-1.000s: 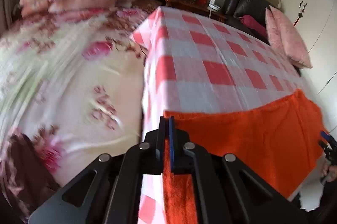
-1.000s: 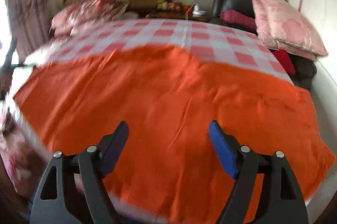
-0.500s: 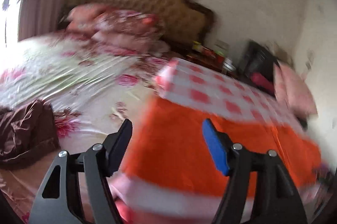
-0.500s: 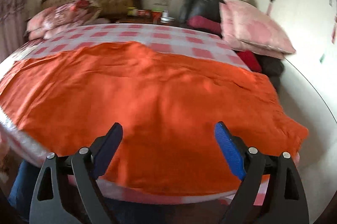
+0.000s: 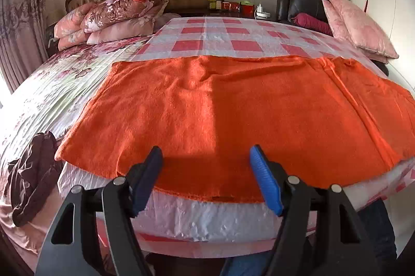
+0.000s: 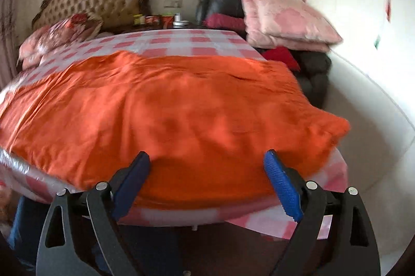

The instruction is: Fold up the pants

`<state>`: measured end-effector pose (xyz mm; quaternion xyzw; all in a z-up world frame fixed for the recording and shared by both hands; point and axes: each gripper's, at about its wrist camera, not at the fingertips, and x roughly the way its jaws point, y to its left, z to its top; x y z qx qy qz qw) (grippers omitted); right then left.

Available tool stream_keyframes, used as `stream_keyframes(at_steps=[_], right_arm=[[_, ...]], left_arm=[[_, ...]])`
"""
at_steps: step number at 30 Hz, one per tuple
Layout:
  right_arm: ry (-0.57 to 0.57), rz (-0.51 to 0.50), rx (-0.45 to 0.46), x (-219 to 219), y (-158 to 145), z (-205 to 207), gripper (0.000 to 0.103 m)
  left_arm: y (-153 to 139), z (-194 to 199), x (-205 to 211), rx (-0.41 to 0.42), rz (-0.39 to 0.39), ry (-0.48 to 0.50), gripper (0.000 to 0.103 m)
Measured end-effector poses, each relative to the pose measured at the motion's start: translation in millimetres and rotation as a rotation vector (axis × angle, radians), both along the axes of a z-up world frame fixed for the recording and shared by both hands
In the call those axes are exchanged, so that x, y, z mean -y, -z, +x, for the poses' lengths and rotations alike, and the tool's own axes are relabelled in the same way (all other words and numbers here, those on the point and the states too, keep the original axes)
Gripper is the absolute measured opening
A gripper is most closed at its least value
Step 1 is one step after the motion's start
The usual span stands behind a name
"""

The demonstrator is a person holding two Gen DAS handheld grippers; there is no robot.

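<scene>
The orange pants point(image 5: 233, 107) lie spread flat across a table covered with a pink-and-white checked cloth point(image 5: 215, 39). Their near edge hangs slightly over the table's front edge. My left gripper point(image 5: 206, 174) is open and empty, just in front of the pants' near edge, towards their left half. The pants also show in the right wrist view point(image 6: 168, 115). My right gripper point(image 6: 206, 177) is open and empty, in front of the near edge, towards the pants' right end.
A bed with a floral cover point(image 5: 52, 83) stands left of the table, with stacked pillows point(image 5: 114, 13) and a dark garment point(image 5: 31, 172) on it. Pink cushions point(image 6: 285, 19) and a black chair point(image 6: 220, 0) are at the right. A nightstand with jars point(image 5: 233, 6) stands behind.
My left gripper has let go of the pants and opened, then pulled back to face them from the front. My right gripper stayed open and drew back, towards the right end.
</scene>
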<state>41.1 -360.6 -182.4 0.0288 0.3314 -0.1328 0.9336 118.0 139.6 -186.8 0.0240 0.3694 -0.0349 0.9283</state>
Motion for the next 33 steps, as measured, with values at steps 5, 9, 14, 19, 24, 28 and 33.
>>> stream_keyframes(at_steps=[5,9,14,19,24,28,33], right_arm=[[0.064,0.009,0.031,33.3,-1.4,-7.6,0.086],[0.063,-0.021,0.018,40.7,-1.2,-13.0,0.085],[0.293,0.17,0.129,111.8,-27.3,-55.3,0.088],[0.326,0.729,0.138,187.8,1.2,-91.0,0.058],[0.219,0.87,0.136,174.2,7.8,-74.5,0.053],[0.18,0.945,0.108,164.5,10.1,-47.2,0.053],[0.182,0.839,0.078,155.4,8.3,-18.4,0.054]], left_arm=[[-0.4,-0.5,0.8,0.008,-0.007,-0.011,0.071],[-0.7,-0.7,0.0,0.002,-0.005,-0.009,0.071],[-0.2,-1.5,0.1,0.006,-0.005,-0.004,0.071],[0.1,-1.4,0.5,0.012,-0.006,-0.009,0.072],[-0.1,-1.9,0.4,0.011,-0.008,-0.011,0.072],[0.0,-2.1,1.6,0.013,-0.009,-0.009,0.072],[-0.2,-2.2,2.9,0.021,-0.012,-0.01,0.073]])
